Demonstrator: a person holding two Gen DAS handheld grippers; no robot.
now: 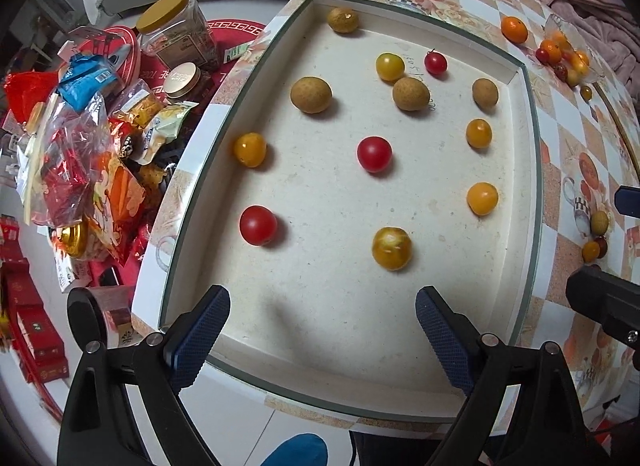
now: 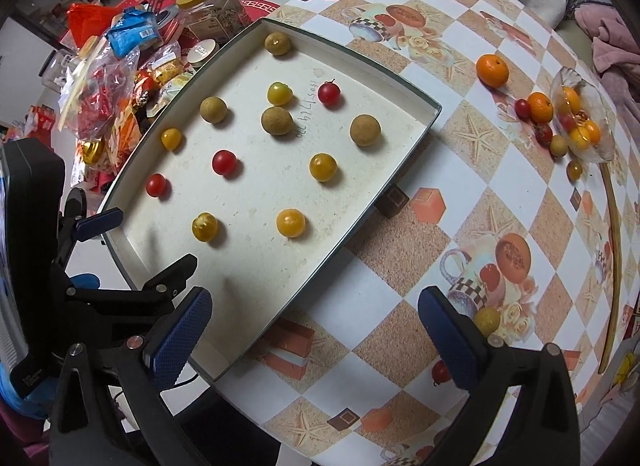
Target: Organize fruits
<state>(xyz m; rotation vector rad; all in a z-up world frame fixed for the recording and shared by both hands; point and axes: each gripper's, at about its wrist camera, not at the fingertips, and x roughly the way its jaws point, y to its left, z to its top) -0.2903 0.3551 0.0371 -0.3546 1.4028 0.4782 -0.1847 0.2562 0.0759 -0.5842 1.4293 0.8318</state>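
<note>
Both tongs wide, nothing between them. Left tongs over the near end of the tray; right tongs over the counter just off the tray's near corner. Twelve fruits spread apart in the tray: nearest a yellow tomato, farthest a longan. More fruit beyond the tray beside a glass bowl.

1. Faint handwriting crosses the floor of the white tray, beside the red cherry tomato; its characters cannot be made out.
2. A barcode label sits on the blue snack packet; its digits are too small to read.
3. Printed labels on the yellow-lidded jar are blurred.
</note>
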